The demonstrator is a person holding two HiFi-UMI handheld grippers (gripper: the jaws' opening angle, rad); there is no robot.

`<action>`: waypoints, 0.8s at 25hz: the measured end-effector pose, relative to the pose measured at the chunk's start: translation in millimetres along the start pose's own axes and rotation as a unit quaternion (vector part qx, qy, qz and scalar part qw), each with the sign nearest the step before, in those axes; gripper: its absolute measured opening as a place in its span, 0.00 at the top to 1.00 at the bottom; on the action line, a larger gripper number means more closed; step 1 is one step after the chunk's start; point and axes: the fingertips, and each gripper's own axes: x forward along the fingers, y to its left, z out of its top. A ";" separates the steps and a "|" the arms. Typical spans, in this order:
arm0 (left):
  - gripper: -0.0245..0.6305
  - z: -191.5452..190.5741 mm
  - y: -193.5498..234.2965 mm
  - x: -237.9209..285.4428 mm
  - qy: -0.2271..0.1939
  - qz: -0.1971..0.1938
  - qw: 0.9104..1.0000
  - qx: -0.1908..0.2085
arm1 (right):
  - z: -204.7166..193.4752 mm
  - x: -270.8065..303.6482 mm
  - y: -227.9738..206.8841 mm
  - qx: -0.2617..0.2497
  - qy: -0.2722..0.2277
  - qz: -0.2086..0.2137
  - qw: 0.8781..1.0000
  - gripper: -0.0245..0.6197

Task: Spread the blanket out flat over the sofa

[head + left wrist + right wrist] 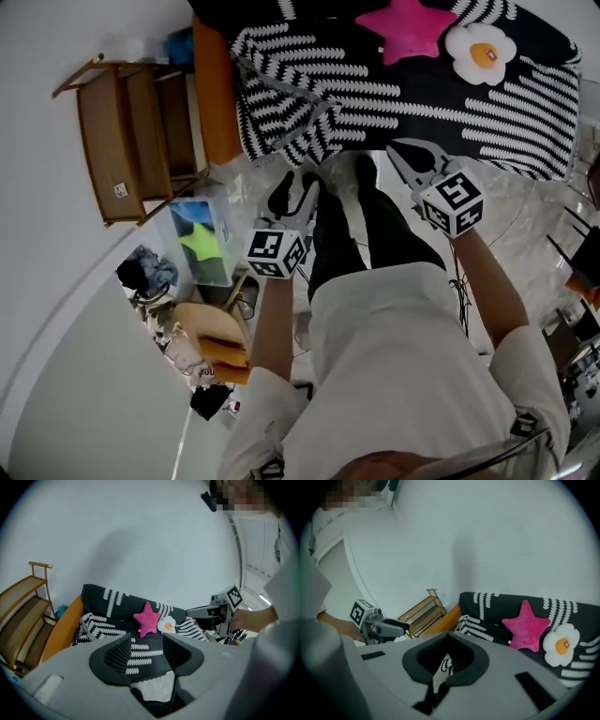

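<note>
Facing the sofa, the person holds both tools just short of the blanket, which lies over seat and back under a star cushion and an egg cushion. The left hand-held gripper has its jaws spread with nothing between them; the right hand-held gripper has its jaws pressed together, also empty. Near the orange armrest a doubled-over fold breaks the pattern, so the spreading looks unfinished at that end. The cloth appears soft, limp and light: it should drape and follow a pull rather than hold shape, and it may drag the cushions along. The likeliest grip points are the fold's loose corner and the front hem, pinched through a single layer and drawn outward toward the armrest.
</note>
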 end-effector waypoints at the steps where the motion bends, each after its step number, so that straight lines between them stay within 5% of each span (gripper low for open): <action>1: 0.64 -4.1 5.6 7.3 0.006 -0.006 1.000 0.003 | -3.5 6.2 -3.2 0.006 -0.001 -0.006 1.000 0.96; 20: 0.64 -142.0 106.2 177.5 0.101 -0.042 0.993 0.049 | -139.5 119.5 -56.6 0.072 0.039 -0.032 0.996 0.96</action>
